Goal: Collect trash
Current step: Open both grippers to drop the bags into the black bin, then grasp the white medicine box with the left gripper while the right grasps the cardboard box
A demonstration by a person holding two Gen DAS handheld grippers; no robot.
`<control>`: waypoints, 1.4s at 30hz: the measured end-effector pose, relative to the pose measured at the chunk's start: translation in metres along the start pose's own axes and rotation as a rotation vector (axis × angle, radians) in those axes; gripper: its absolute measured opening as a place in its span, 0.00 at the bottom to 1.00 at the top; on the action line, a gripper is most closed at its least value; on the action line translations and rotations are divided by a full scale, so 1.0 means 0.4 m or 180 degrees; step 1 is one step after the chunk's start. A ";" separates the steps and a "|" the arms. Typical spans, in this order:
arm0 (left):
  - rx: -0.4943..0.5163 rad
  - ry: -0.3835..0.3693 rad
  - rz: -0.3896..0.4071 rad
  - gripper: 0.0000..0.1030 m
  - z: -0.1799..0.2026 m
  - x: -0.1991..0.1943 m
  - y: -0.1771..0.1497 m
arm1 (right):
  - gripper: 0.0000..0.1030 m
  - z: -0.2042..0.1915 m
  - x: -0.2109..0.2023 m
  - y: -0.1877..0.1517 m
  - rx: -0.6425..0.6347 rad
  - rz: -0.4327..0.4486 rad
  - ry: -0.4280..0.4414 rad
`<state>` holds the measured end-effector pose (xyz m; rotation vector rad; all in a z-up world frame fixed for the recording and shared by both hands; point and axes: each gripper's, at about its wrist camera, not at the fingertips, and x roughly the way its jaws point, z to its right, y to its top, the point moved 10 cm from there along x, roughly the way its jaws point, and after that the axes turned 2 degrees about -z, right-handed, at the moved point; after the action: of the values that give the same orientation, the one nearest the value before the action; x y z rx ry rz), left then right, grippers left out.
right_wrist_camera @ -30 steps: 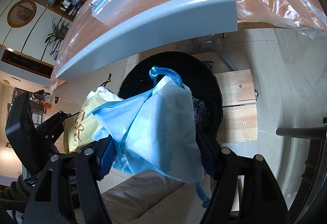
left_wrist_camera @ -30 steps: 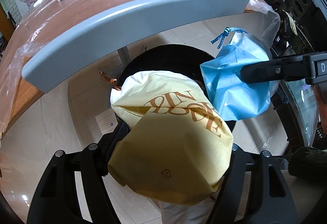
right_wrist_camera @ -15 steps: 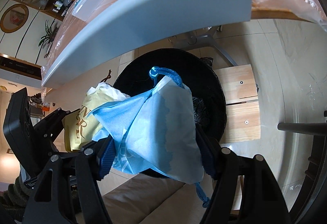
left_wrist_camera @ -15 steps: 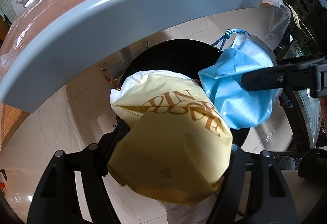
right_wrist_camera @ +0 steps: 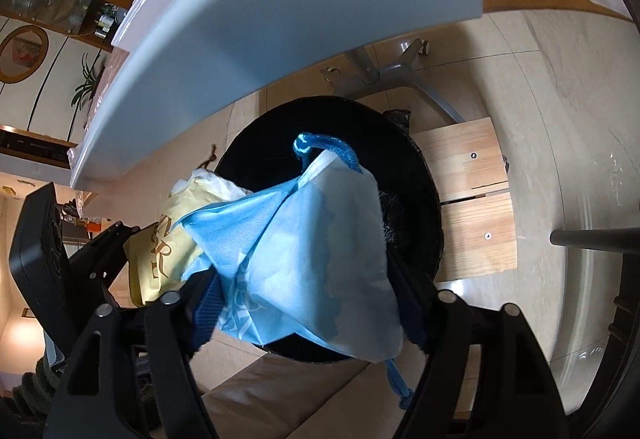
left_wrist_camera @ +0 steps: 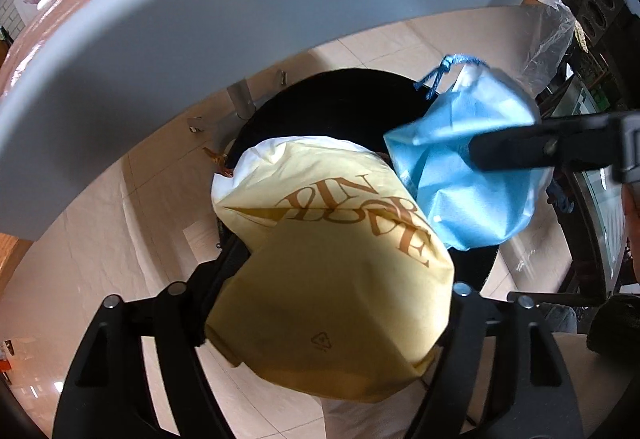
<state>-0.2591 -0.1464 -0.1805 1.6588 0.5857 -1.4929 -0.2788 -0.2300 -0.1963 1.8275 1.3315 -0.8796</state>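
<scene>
Left gripper (left_wrist_camera: 332, 279): yellow bag (left_wrist_camera: 332, 271) fills the gap between the jaws and hides both pads; jaws have just been widening, grip not certain. Right gripper (right_wrist_camera: 304, 287): the same, blue bag (right_wrist_camera: 304, 247) between the jaws. Both bags hang over the black bin (right_wrist_camera: 404, 143), its rim beyond the fingertips, under the grey table edge (left_wrist_camera: 200, 19). Gold print partly legible, upside down.

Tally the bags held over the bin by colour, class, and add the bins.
Yellow bag: 1
Blue bag: 1
Black bin: 1
Total: 3
</scene>
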 end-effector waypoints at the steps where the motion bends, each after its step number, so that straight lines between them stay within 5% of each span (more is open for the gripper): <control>1: 0.0011 0.0021 -0.0019 0.81 -0.009 -0.002 -0.003 | 0.84 0.004 -0.006 0.004 0.0025 0.0037 -0.0008; 16: -0.0050 0.0079 0.0046 0.86 -0.023 -0.034 -0.010 | 0.87 0.010 -0.056 0.000 0.0016 0.0165 -0.0037; 25: -0.0038 -0.0157 0.0551 0.86 -0.011 -0.211 0.008 | 0.87 -0.054 -0.209 0.006 -0.0522 0.0620 -0.0389; 29: -0.0019 -0.0223 0.1003 0.91 -0.020 -0.339 0.061 | 0.93 -0.098 -0.310 0.058 -0.0792 0.1084 -0.0624; 33: -0.0082 0.0084 0.1424 0.98 -0.083 -0.433 0.140 | 0.96 -0.140 -0.378 0.131 -0.0964 0.1489 -0.0773; 42: -0.0462 0.0325 0.1394 0.98 -0.285 -0.404 0.274 | 0.96 -0.174 -0.330 0.303 -0.1038 0.1563 -0.1100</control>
<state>-0.1370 -0.0882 0.0006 1.6284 0.3447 -1.0317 -0.1853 -0.2629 -0.0315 1.5575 0.7140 -0.6298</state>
